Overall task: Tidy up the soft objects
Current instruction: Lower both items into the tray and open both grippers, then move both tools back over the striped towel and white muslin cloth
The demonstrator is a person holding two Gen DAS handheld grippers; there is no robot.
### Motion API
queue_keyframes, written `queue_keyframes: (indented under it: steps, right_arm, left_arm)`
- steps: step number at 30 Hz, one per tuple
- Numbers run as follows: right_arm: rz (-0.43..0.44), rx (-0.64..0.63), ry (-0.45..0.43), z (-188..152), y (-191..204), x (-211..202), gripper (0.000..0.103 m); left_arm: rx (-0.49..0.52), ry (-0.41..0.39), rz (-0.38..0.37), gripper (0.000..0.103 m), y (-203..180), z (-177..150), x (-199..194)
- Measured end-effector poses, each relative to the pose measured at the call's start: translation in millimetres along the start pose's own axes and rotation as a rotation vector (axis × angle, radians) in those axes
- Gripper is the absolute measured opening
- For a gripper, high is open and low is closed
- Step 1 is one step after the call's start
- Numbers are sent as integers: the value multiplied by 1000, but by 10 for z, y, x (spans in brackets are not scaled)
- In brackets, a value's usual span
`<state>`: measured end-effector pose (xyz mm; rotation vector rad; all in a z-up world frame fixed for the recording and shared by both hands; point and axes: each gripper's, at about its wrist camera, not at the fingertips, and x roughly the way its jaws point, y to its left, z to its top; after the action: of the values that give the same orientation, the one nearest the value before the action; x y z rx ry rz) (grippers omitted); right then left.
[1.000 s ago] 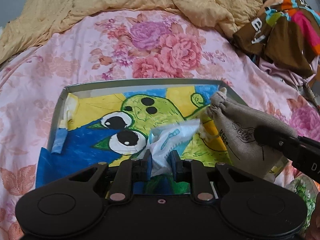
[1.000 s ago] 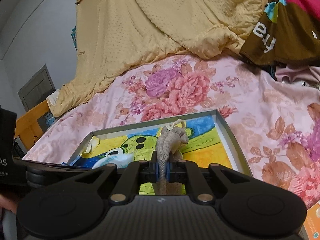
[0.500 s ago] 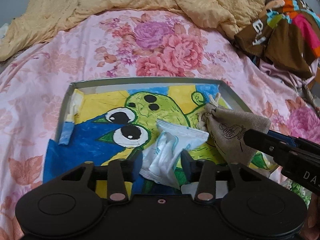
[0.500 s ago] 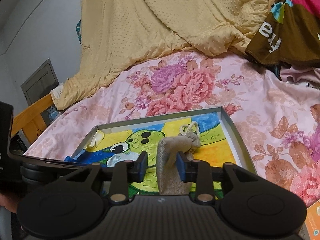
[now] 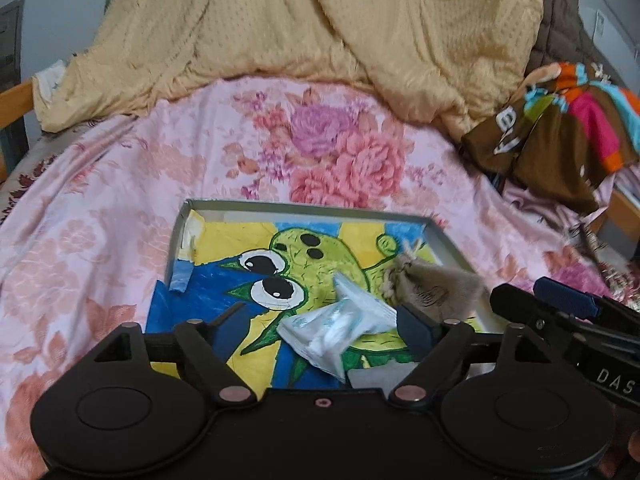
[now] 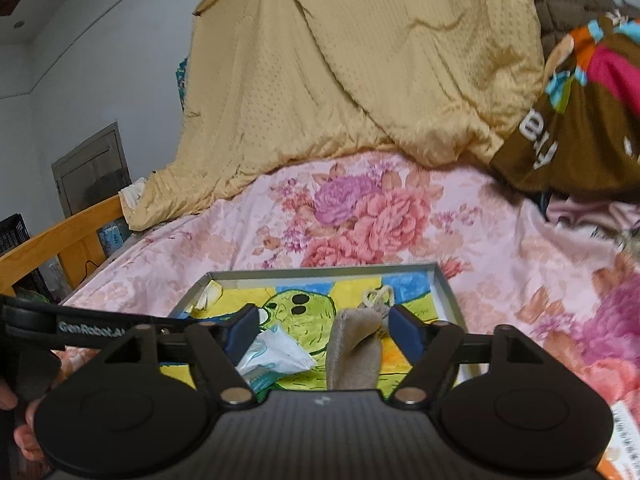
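A shallow grey tray (image 5: 304, 205) with a green cartoon drawing on its floor lies on the flowered bed; it also shows in the right wrist view (image 6: 320, 273). A white and light-blue soft packet (image 5: 340, 328) lies in the tray between my left gripper's (image 5: 320, 320) wide-open fingers, not gripped. A beige drawstring pouch (image 5: 434, 286) lies beside it at the tray's right side. In the right wrist view the pouch (image 6: 354, 350) sits loose between my right gripper's (image 6: 322, 330) wide-open fingers, with the packet (image 6: 276, 354) to its left.
A pink flowered bedsheet (image 5: 120, 208) covers the bed. A heaped tan quilt (image 5: 320, 32) lies behind the tray. A brown multicoloured garment (image 5: 560, 120) lies at the right. A wooden bed rail (image 6: 60, 240) runs along the left.
Both grippers opened and let go: the left released the packet, the right released the pouch, both now lying in the tray. Both grippers have drawn back and tilted up.
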<state>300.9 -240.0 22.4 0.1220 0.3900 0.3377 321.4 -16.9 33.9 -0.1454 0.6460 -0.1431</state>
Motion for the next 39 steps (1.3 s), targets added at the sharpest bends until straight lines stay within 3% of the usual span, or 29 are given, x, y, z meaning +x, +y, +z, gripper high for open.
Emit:
queue_keyframes:
  steps: [8, 11, 21, 28, 39]
  right_arm:
    - [-24, -36, -74, 28, 154, -556, 91]
    - [-19, -29, -91, -6, 212, -743, 95]
    - [-9, -76, -138, -223, 522, -1307, 101]
    - [-6, -96, -160, -390, 666, -1618, 102]
    - [8, -89, -100, -692, 794, -1863, 103]
  left_arm:
    - [15, -90, -24, 90, -81, -175, -620]
    - [26, -112, -26, 96, -95, -261, -841]
    - [40, -173, -23, 98, -59, -624, -1463]
    - [53, -183, -6, 98, 35, -927, -1775]
    - [70, -154, 8, 102, 255, -1329, -2018]
